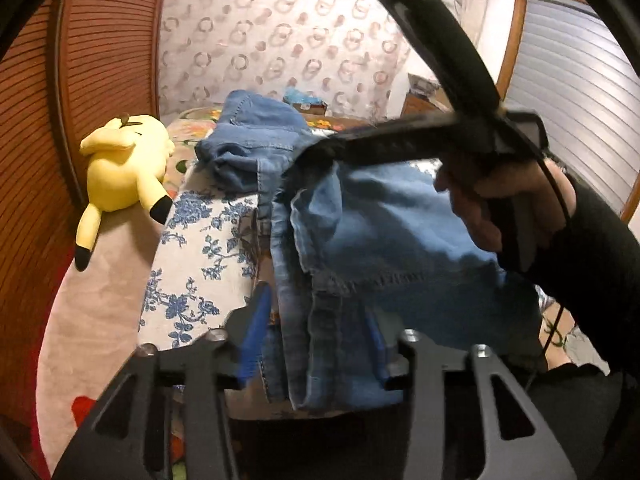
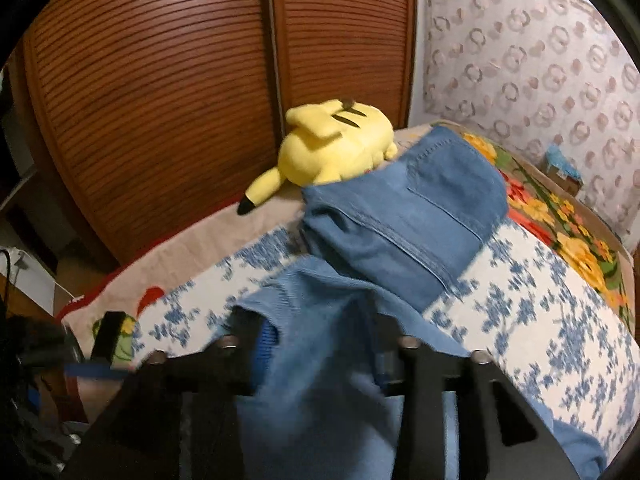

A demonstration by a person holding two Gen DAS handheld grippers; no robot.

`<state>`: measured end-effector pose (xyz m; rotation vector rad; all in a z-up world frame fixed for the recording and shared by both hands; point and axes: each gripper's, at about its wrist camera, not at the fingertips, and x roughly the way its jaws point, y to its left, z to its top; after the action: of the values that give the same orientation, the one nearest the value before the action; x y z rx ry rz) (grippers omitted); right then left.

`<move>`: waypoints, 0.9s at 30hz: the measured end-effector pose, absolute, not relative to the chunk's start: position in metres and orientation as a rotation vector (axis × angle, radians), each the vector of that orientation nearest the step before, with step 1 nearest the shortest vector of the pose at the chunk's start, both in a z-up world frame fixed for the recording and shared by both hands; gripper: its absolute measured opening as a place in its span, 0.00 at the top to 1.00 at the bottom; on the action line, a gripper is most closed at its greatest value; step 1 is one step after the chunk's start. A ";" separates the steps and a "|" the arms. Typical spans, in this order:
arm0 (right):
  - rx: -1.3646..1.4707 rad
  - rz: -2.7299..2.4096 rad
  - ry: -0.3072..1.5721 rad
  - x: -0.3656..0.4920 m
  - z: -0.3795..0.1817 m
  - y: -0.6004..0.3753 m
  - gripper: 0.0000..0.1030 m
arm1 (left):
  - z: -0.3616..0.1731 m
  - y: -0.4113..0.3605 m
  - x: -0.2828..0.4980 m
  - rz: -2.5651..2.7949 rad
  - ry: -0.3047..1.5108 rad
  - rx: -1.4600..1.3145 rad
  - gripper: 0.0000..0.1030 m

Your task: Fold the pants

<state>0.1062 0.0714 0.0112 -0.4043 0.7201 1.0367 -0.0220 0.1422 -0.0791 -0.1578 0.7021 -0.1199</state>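
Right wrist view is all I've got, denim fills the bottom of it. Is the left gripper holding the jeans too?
Observer: Yes. In the left wrist view the left gripper has a bunched edge of the jeans between its blue pads.
Operator: Where's my own gripper from over there?
Observer: The right gripper reaches in from the right and bites the denim higher up, near the middle of the frame.
Operator: Anything off to my right that I can't see?
Observer: A window with a closed grey roller shutter, framed in wood, beyond the hand that holds your gripper.
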 end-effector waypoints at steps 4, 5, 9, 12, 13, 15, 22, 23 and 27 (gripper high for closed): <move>-0.375 1.005 0.697 0.103 0.020 0.043 0.51 | -0.077 0.139 -0.020 -0.125 0.687 -0.145 0.55; -0.367 0.992 0.689 0.103 0.021 0.032 0.50 | -0.078 0.137 -0.018 -0.132 0.688 -0.143 0.55; -0.336 0.944 0.676 0.102 0.017 -0.010 0.41 | -0.080 0.131 -0.012 -0.144 0.692 -0.133 0.55; -0.321 0.939 0.688 0.102 0.017 -0.024 0.36 | -0.082 0.126 -0.007 -0.149 0.698 -0.131 0.55; -0.316 0.949 0.688 0.100 0.019 -0.024 0.36 | -0.082 0.124 -0.006 -0.148 0.701 -0.130 0.55; -0.316 0.963 0.682 0.096 0.022 -0.021 0.36 | -0.084 0.120 -0.002 -0.148 0.708 -0.118 0.55; -0.301 1.098 0.721 0.082 0.028 0.005 0.35 | -0.090 0.125 0.006 -0.116 0.731 -0.117 0.55; -0.300 1.113 0.725 0.079 0.029 0.008 0.34 | -0.090 0.127 0.005 -0.111 0.730 -0.120 0.55; -0.273 1.151 0.724 0.071 0.036 0.011 0.34 | -0.090 0.132 0.005 -0.097 0.727 -0.129 0.55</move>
<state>0.0708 0.0111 0.0361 -0.2728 0.7242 1.1512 0.0046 0.1323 -0.0902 -0.1294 0.7269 -0.0966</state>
